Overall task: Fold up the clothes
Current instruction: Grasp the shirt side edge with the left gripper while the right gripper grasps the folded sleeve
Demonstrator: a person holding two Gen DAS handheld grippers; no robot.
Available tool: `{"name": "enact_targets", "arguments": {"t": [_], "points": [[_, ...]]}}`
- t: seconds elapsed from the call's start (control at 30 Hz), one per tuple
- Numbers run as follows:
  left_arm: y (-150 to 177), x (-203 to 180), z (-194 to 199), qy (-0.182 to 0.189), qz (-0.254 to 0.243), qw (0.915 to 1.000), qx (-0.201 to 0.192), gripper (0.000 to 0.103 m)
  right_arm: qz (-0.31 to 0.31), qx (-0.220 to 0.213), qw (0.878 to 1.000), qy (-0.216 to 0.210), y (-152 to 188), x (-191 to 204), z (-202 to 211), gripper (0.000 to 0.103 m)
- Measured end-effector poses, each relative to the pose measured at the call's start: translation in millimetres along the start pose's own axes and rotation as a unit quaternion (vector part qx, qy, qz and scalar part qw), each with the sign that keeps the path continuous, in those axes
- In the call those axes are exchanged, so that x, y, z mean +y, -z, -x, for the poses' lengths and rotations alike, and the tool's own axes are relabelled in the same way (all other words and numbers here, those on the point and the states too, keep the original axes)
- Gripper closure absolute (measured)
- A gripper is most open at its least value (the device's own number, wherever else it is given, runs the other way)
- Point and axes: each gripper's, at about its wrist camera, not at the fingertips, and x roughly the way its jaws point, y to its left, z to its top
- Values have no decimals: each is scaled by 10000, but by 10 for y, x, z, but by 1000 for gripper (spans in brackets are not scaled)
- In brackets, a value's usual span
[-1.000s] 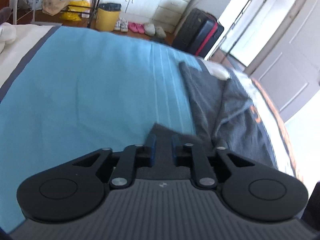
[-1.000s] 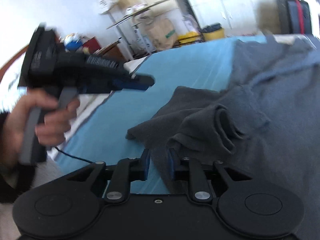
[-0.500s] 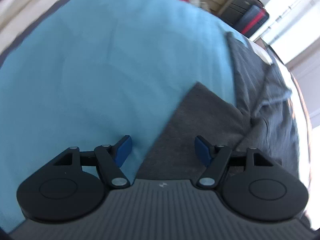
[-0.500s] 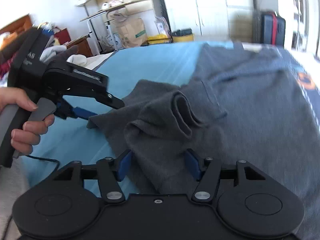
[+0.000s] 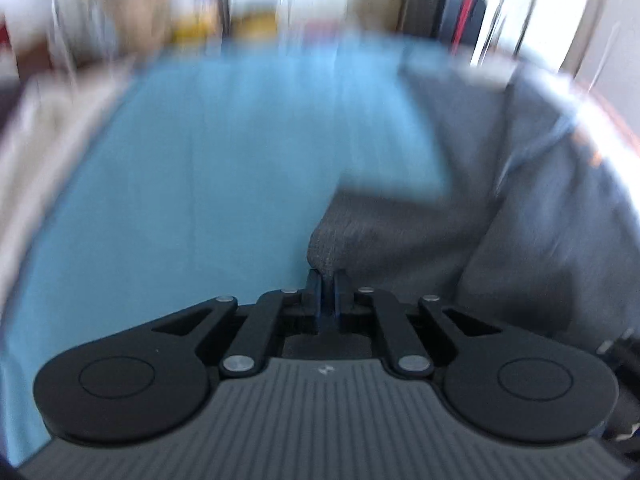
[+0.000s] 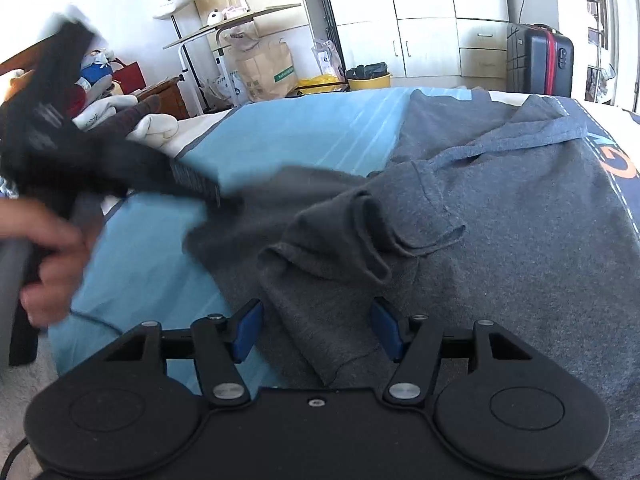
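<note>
Left hand-held gripper (image 5: 328, 292) has its blue pads pinched tight on a bunched edge of the dark grey sweater (image 6: 500, 248), and its view is smeared with blur. Right hand-held gripper (image 6: 316, 330) is spread wide with nothing gripped, the pads sitting either side of a fold at the sweater's near edge; I can't tell if they touch the cloth.

Biggest thing here is the bed, covered by a light blue sheet (image 6: 168, 264). The sweater lies across its right half, spread flat toward the far side and rumpled near the grippers, with a rolled cuff (image 6: 372, 236) sitting on top. In the right wrist view the person's hand (image 6: 48, 256) shows at the left, wrapped round the left gripper's handle.

Far behind: white cupboards (image 6: 424, 20), a black suitcase (image 6: 538, 60), a brown paper bag (image 6: 264, 70), a yellow bin (image 6: 370, 79).
</note>
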Motion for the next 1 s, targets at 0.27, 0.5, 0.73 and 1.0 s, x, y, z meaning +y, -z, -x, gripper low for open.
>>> {"name": "enact_targets", "arguments": {"t": [0.27, 0.5, 0.73, 1.0], "points": [[-141, 526, 378, -61, 625, 9970, -451, 73, -436, -39, 9989, -195, -19, -102, 47, 38], [-187, 737, 348, 1828, 1481, 9715, -272, 73, -1380, -448, 9883, -464, -54, -388, 32, 36], [-227, 433, 259, 2195, 1042, 9693, -388, 73, -568, -1035, 9901, -763, -313, -252, -250, 71], [-220, 446, 134, 2450, 1305, 9606, -122, 65, -274, -384, 9814, -1863, -254, 86, -115, 73]]}}
